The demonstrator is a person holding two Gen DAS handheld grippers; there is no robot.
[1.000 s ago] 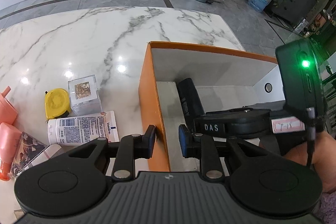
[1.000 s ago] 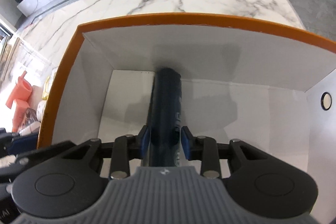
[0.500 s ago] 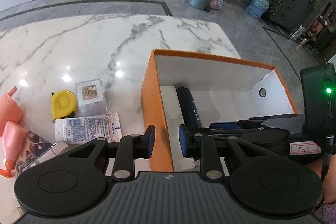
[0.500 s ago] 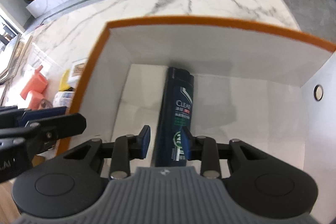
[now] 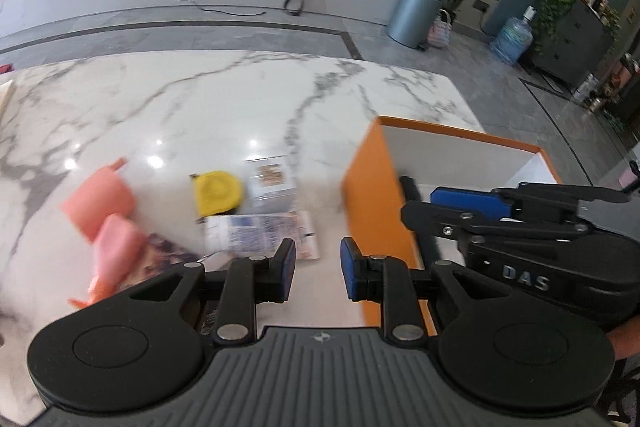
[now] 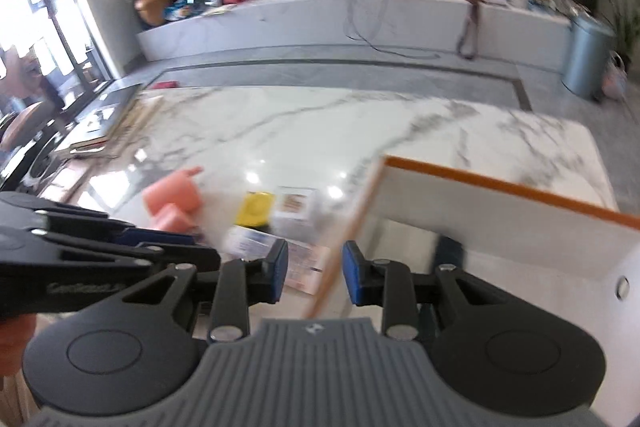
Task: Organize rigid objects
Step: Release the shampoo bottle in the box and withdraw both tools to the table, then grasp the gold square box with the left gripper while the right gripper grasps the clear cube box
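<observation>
Orange-edged box (image 5: 366, 187), white inside, stands at right part of marble table (image 5: 200, 107); dark bottle (image 6: 450, 247) lies inside by left wall, mostly hidden. Left of box, blurred: yellow round tape measure (image 5: 218, 191), clear cube (image 5: 272, 183), white tube (image 5: 256, 233) lying flat, pink bottles (image 5: 108, 211). Left gripper (image 5: 318, 273) angled down over table beside box, jaws at narrowest, empty; right gripper (image 6: 314, 275) above box's left rim, jaws narrow, nothing between.
</observation>
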